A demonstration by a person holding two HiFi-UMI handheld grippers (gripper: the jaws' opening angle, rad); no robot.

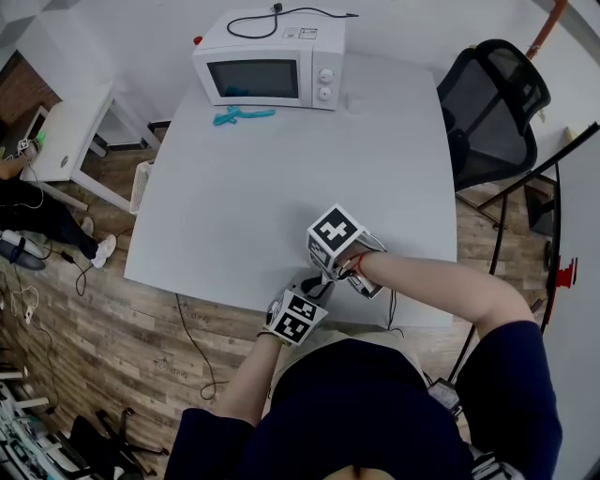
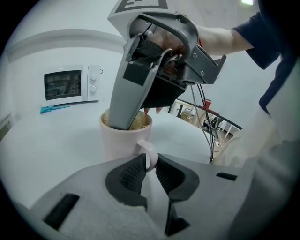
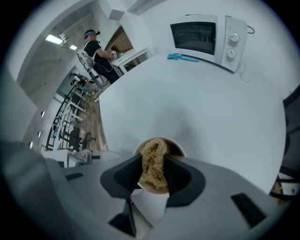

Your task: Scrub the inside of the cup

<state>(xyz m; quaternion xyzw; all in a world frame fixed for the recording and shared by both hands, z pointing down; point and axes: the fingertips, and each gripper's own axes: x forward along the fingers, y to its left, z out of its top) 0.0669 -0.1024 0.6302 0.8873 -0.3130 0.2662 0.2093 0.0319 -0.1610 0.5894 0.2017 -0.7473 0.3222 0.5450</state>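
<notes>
While the left gripper [image 2: 149, 164] is clenching its two dark pads on the handle [image 2: 151, 154] of the cup [image 2: 119, 140], the right gripper [image 3: 153, 165] is pointing steeply down into the cup's mouth. The cup is standing upright on the white table [image 1: 281, 187], close to the table's near edge and roughly midway along it. In the head view both grippers are covering it, so the cup itself is not showing there.

The right gripper is squeezing a tan, fibrous sponge [image 3: 151, 151] between its pads. The sponge is sticking out past the fingertips and is hanging inside the cup's rim. The left gripper view is confirming this: one grey finger of the right gripper is reaching below the rim, with tan fibres showing around it. Whether the sponge is pressing on the cup's wall or its bottom cannot be told.

A white microwave [image 1: 270, 75] is sitting at the table's far edge with a black cable [image 1: 281, 14] lying coiled on its top. A blue object [image 1: 242, 115] is lying on the table just in front of the microwave, well apart from the cup. A black chair [image 1: 492, 108] is standing off the table's far right corner. In the right gripper view, another person [image 3: 96, 51] is standing in the background beyond the table's left edge.
</notes>
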